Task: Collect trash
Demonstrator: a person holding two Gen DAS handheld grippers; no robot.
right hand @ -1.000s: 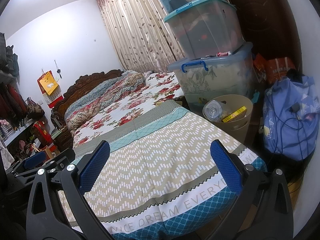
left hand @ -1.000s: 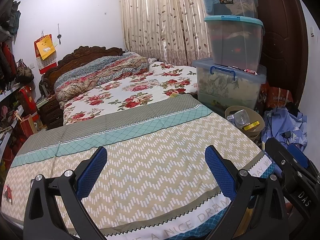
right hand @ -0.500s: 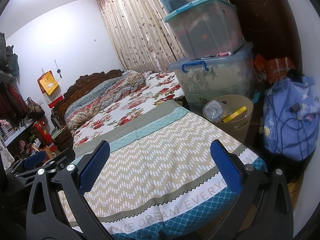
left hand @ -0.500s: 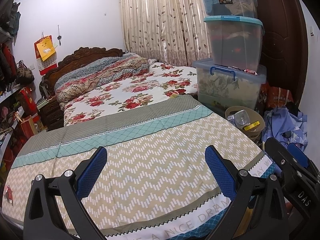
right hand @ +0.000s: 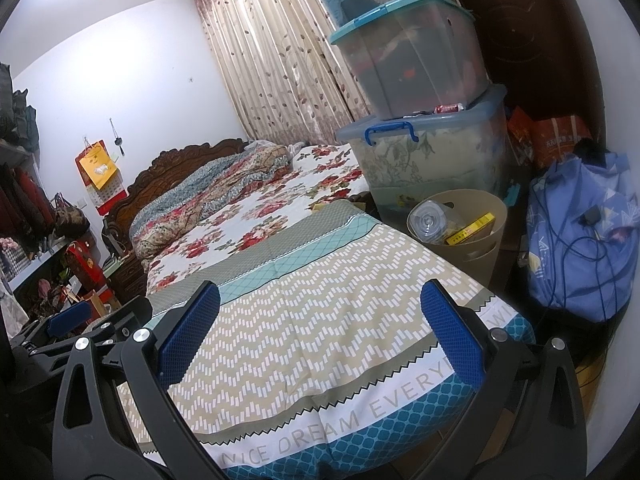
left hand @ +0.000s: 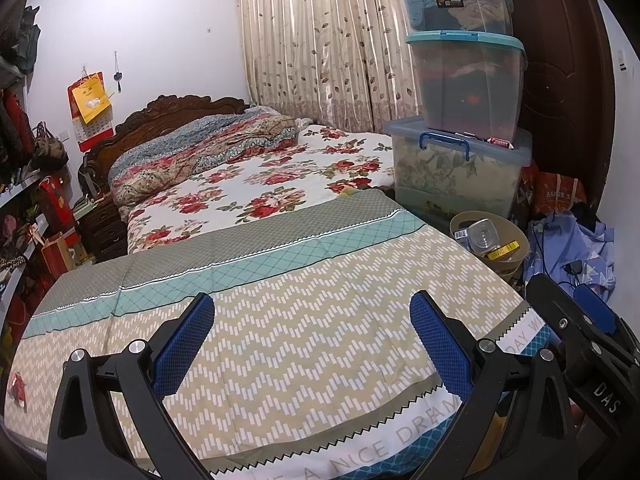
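Note:
A tan waste bin (left hand: pixel 516 254) (right hand: pixel 486 246) stands on the floor at the bed's right side. It holds a clear plastic bottle (left hand: pixel 483 236) (right hand: pixel 429 220) and a yellow box (right hand: pixel 470 232). A small red scrap (left hand: pixel 17 386) lies on the zigzag bedspread (left hand: pixel 304 320) near its left edge. My left gripper (left hand: pixel 314 344) is open and empty, low over the foot of the bed. My right gripper (right hand: pixel 320 332) is open and empty beside it. The right gripper shows in the left wrist view (left hand: pixel 580 336), and the left gripper in the right wrist view (right hand: pixel 80 328).
Three stacked clear storage tubs (left hand: pixel 464 104) stand behind the bin by a dark door (left hand: pixel 560 92). A blue bundle with cables (right hand: pixel 580 232) lies right of the bin. Shelves with bags (left hand: pixel 24 184) line the left wall. A rolled quilt (left hand: pixel 200 152) lies at the headboard.
The left wrist view has tilted very slightly, so the bed sits a little lower in its frame. Both grippers stay open and the right view is unchanged.

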